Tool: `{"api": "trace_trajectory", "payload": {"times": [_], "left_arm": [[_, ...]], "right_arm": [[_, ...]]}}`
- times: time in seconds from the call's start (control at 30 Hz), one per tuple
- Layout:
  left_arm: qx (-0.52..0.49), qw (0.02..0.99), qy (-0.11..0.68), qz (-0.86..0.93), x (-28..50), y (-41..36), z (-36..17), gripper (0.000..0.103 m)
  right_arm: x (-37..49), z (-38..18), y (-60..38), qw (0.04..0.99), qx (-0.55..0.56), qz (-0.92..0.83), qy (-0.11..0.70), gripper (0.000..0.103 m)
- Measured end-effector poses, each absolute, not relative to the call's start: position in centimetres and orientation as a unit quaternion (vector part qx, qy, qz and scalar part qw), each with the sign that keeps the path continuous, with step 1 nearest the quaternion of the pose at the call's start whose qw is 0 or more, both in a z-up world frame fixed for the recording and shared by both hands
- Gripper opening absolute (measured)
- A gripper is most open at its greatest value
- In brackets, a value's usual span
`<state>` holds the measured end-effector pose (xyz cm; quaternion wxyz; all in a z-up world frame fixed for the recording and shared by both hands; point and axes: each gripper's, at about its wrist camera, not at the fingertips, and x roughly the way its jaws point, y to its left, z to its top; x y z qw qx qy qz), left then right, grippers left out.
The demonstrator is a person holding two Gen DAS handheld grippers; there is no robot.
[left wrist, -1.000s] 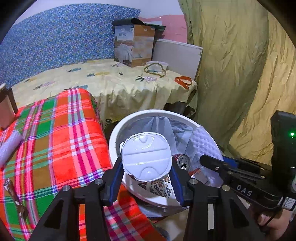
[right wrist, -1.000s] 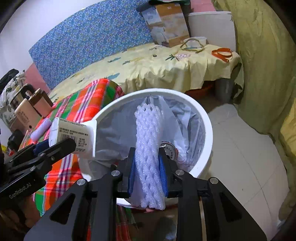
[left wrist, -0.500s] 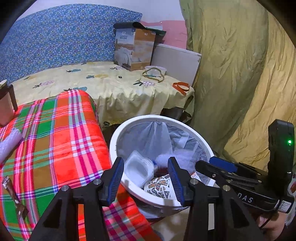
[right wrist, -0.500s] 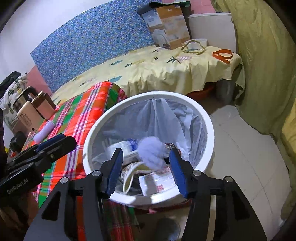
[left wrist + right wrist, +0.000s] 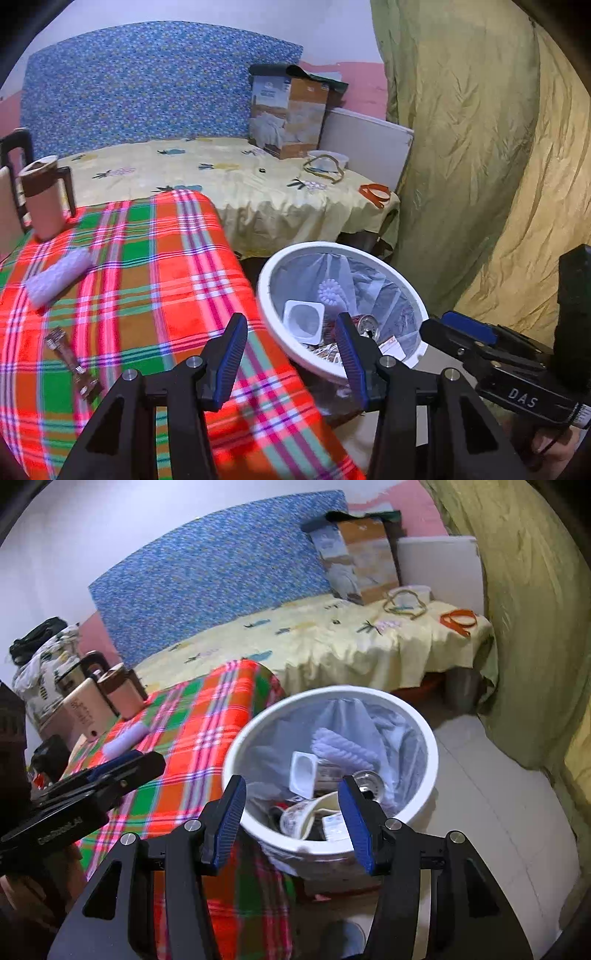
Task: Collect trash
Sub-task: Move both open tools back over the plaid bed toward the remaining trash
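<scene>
A white bin (image 5: 271, 266) (image 5: 428, 734) with a clear liner stands on the floor beside the plaid-covered table (image 5: 147, 280) (image 5: 192, 731). Inside lie a white plastic cup (image 5: 303, 320) (image 5: 303, 771), white foam netting (image 5: 330, 291) (image 5: 343, 751), a can and papers. My left gripper (image 5: 290, 354) is open and empty, over the table's right edge next to the bin. My right gripper (image 5: 293, 816) is open and empty, above the bin's near rim. A foam net roll (image 5: 59, 277) (image 5: 123, 740) and a brown wrapper (image 5: 72, 363) lie on the plaid cloth.
A brown-lidded mug (image 5: 46, 199) (image 5: 122, 690) stands at the table's far left. Behind is a bed with a yellow sheet (image 5: 236, 184), a cardboard box (image 5: 288, 114), a white bowl and an orange strap. An olive curtain (image 5: 480, 147) hangs on the right. Tiled floor (image 5: 498, 805) lies right of the bin.
Both grippers opened and dropped their loads into the bin: the left the white cup, the right the foam netting. Both then pulled back and up, the left swinging toward the table.
</scene>
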<state>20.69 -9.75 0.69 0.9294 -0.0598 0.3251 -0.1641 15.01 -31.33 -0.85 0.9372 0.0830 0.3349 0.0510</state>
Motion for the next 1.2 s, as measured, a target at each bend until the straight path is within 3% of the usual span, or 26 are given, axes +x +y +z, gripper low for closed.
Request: {"api": "trace_trajectory", "payload": {"times": [1.2], "left_arm": [[-0.077, 0.947, 0.306, -0.050, 11.1, 1.1, 1.3, 0.049]], "right_arm": [[11.5, 0.3, -21.5, 0.933, 0.032, 0.167, 0.318, 0.054]]}}
